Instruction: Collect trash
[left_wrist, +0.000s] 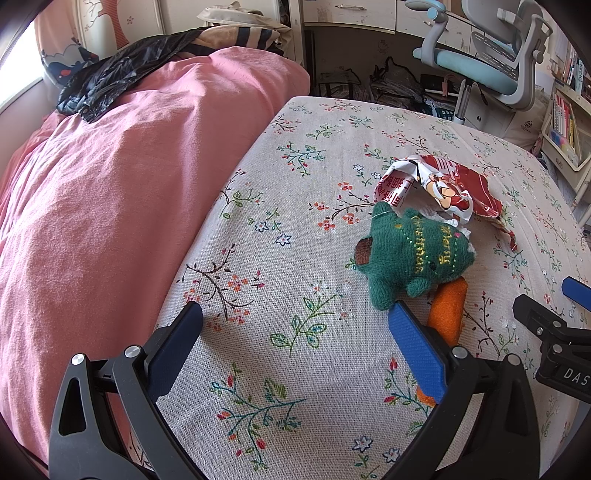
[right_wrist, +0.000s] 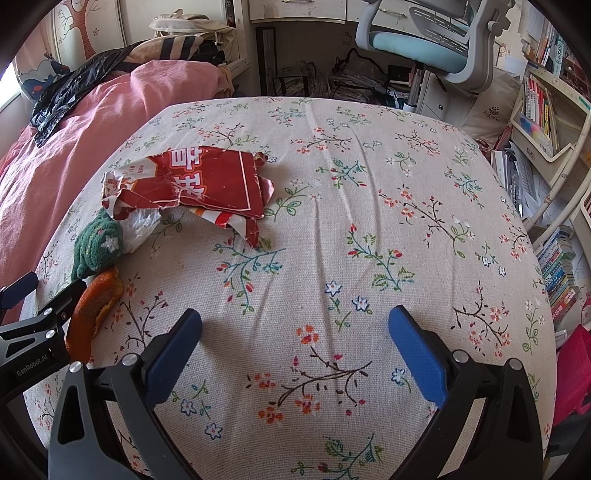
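Both hand-held grippers hang spread and empty over the bed; nothing picked up yet.

The torn red wrapper (right_wrist: 207, 188) lies on the floral bedsheet (right_wrist: 332, 221) at about ten o'clock from the right hand-held gripper (right_wrist: 295, 332), touching the green knitted toy (left_wrist: 410, 258) and near orange peel (left_wrist: 447, 314). The left hand-held gripper (left_wrist: 295, 325) sits just beside the peel. Next, I'd say, swing onto the wrapper.

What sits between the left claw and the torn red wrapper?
In the left wrist view, the green plush toy lies between the left claw and the red wrapper.
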